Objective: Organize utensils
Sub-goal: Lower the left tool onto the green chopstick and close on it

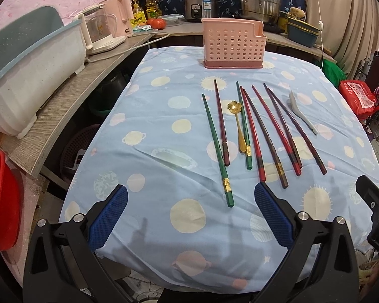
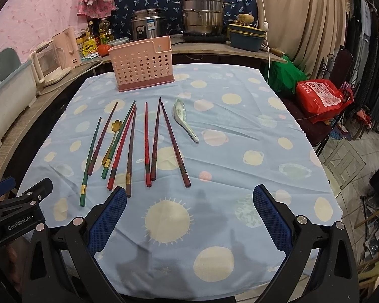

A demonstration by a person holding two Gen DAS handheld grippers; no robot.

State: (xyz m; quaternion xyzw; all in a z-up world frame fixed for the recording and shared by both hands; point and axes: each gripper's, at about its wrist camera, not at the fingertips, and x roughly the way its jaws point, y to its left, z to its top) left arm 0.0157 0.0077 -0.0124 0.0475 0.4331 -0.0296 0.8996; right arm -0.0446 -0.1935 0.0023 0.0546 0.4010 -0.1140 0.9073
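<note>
Eight chopsticks lie on the worktop: two green, three red, three dark. Two spoons: one gold, one white. One pink basket.

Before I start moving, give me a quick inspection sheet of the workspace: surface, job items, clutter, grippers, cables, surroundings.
Surface: tablecloth, wrinkled.
Job's things: chopsticks loose in a row; gold spoon among them; white spoon at the right end; pink holder upright behind, nothing seen inside.
Clutter: nothing seen on the cloth.
Grippers: left gripper and right gripper open, holding nothing.
Cables: white cord on the side counter.
Surroundings: kettle, pots, red bag.
</note>
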